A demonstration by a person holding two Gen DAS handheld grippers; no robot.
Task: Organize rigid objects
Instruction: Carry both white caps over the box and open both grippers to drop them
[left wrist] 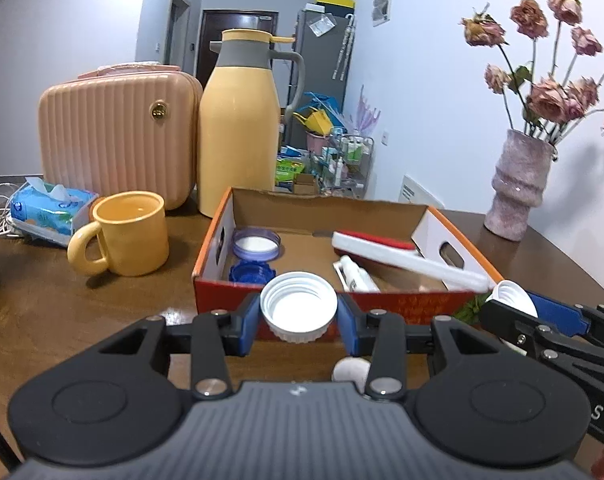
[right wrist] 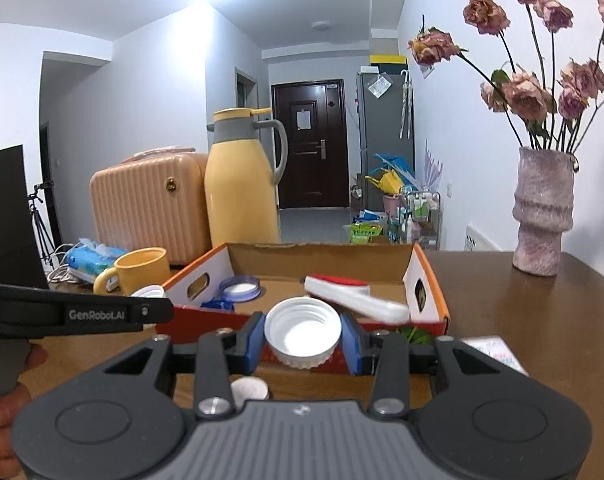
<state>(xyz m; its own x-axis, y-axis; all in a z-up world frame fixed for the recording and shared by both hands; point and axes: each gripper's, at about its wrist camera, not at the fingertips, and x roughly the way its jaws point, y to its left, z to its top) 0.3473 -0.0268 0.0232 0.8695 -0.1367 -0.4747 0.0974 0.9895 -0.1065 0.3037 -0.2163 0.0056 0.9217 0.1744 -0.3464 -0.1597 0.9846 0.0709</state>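
Observation:
In the left wrist view my left gripper (left wrist: 298, 307) is shut on a white screw cap (left wrist: 298, 300), held open side up just before the front wall of an orange cardboard box (left wrist: 401, 305). My right gripper (right wrist: 302, 334) is shut on a second white cap (right wrist: 302, 330), also in front of the box (right wrist: 421, 280). Each gripper shows in the other's view: the right one (left wrist: 513, 300) at the box's right corner, the left one (right wrist: 150, 293) at its left corner. Inside lie a purple lid (left wrist: 256, 244), a blue lid (left wrist: 250, 273), a white tube (left wrist: 355, 274) and a red-and-white brush (left wrist: 381, 249).
Left of the box stand a yellow mug (left wrist: 130, 234), a yellow thermos jug (left wrist: 238, 128), a pink ribbed case (left wrist: 118, 128) and a tissue pack (left wrist: 48, 208). A vase of dried roses (left wrist: 517, 188) stands back right. A small white disc (right wrist: 249, 389) lies on the brown table under my grippers.

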